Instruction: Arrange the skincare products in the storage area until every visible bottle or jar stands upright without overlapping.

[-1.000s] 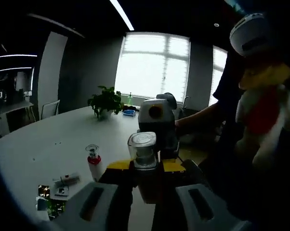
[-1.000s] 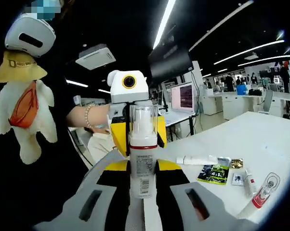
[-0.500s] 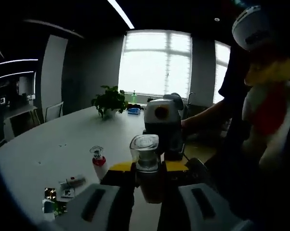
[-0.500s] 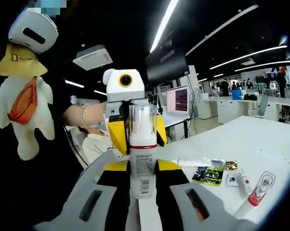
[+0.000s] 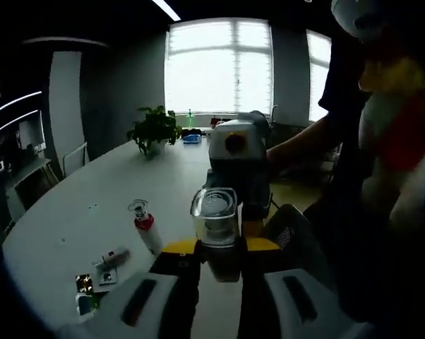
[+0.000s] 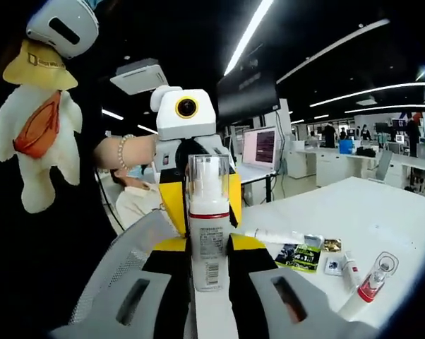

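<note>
Right claw (image 6: 207, 272): closed on a tall white plastic bottle with clear cap and red collar band (image 6: 207, 219), held upright between the jaws, above the near edge of the white bench (image 6: 382, 212). The same bottle appears in the left gripper view as a clear cap top (image 5: 214, 212).

Left claw (image 5: 219, 296): grey jaws rise from the bottom of the left gripper view, either side of the bottle's cap; whether they are open, closed or touching it cannot be told. It also shows in the right gripper view, yellow and white, just behind the bottle (image 6: 191, 162).

On the bench, well apart from the held bottle:
- a small white pump bottle with red band and clear cap (image 6: 370, 286), lying tilted;
- a long white tube (image 6: 276, 236), lying flat;
- a small white-and-red tube (image 6: 349, 268), lying flat;
- flat printed sachets, dark green and gold (image 6: 301, 256).

Far end of bench: green potted plant (image 5: 153, 130).

Hanging at the person's side: white plush toy with yellow hat and orange bag (image 6: 36, 127).
</note>
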A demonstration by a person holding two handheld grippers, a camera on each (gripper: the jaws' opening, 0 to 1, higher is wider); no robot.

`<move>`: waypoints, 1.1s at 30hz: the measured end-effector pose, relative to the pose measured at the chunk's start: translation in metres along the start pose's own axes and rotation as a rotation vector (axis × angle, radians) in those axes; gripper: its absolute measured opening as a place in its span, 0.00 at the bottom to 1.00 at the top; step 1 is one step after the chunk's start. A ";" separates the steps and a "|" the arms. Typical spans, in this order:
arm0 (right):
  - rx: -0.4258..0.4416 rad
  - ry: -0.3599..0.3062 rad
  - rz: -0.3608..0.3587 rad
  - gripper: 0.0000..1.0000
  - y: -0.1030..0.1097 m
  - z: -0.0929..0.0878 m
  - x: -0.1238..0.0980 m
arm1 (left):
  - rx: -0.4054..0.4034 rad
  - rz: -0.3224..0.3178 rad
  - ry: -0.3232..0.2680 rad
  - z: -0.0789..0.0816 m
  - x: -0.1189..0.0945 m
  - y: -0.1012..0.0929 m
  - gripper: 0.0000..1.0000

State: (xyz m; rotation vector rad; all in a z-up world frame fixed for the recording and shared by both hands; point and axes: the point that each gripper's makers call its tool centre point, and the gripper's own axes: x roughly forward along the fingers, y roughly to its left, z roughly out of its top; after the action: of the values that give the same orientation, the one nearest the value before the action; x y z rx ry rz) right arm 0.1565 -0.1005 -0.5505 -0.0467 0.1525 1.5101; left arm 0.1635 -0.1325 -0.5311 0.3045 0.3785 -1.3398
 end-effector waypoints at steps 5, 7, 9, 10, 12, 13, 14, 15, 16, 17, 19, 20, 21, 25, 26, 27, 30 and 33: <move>-0.008 0.000 -0.010 0.19 -0.002 -0.004 -0.003 | 0.005 -0.011 0.015 -0.002 0.005 -0.001 0.22; -0.024 0.009 -0.020 0.19 -0.004 -0.007 -0.004 | 0.007 -0.012 0.025 -0.004 0.006 0.000 0.21; -0.042 0.024 -0.028 0.19 -0.005 -0.010 -0.005 | 0.010 -0.014 0.041 -0.007 0.009 0.000 0.21; -0.059 0.042 -0.036 0.19 -0.005 -0.014 -0.006 | 0.012 -0.014 0.052 -0.009 0.011 0.000 0.21; -0.088 0.068 -0.049 0.19 -0.007 -0.018 -0.007 | 0.031 -0.011 0.073 -0.013 0.014 0.000 0.21; -0.088 0.077 -0.052 0.19 -0.008 -0.020 -0.007 | 0.044 -0.006 0.082 -0.014 0.016 0.000 0.20; -0.093 0.088 -0.051 0.19 -0.008 -0.023 -0.007 | 0.044 -0.008 0.093 -0.016 0.018 -0.001 0.20; -0.098 0.099 -0.055 0.19 -0.008 -0.026 -0.007 | 0.051 -0.009 0.106 -0.019 0.020 -0.001 0.20; -0.102 0.106 -0.062 0.19 -0.009 -0.029 -0.008 | 0.058 -0.007 0.114 -0.021 0.022 0.000 0.20; -0.094 0.119 -0.064 0.20 -0.010 -0.032 -0.009 | 0.057 -0.011 0.125 -0.023 0.024 -0.001 0.20; -0.108 0.148 -0.077 0.20 -0.011 -0.039 -0.010 | 0.065 -0.015 0.146 -0.027 0.028 -0.001 0.20; -0.104 0.156 -0.077 0.20 -0.011 -0.041 -0.010 | 0.069 -0.019 0.150 -0.028 0.029 -0.001 0.20; -0.098 0.166 -0.076 0.20 -0.011 -0.043 -0.012 | 0.065 -0.025 0.154 -0.030 0.031 -0.001 0.20; -0.089 0.187 -0.088 0.20 -0.014 -0.049 -0.016 | 0.057 -0.032 0.151 -0.033 0.036 0.001 0.20; -0.092 0.192 -0.091 0.20 -0.014 -0.050 -0.016 | 0.056 -0.033 0.151 -0.034 0.037 0.001 0.20; -0.088 0.196 -0.094 0.20 -0.015 -0.051 -0.017 | 0.055 -0.035 0.150 -0.034 0.038 0.001 0.20; -0.085 0.216 -0.108 0.20 -0.017 -0.057 -0.019 | 0.052 -0.043 0.150 -0.038 0.043 0.004 0.20; -0.095 0.251 -0.116 0.21 -0.019 -0.065 -0.021 | 0.045 -0.048 0.151 -0.042 0.048 0.005 0.20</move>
State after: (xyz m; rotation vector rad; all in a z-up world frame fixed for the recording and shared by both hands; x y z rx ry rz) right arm 0.1699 -0.1310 -0.6134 -0.3164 0.2743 1.3908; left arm 0.1736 -0.1564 -0.5900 0.4383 0.4845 -1.3776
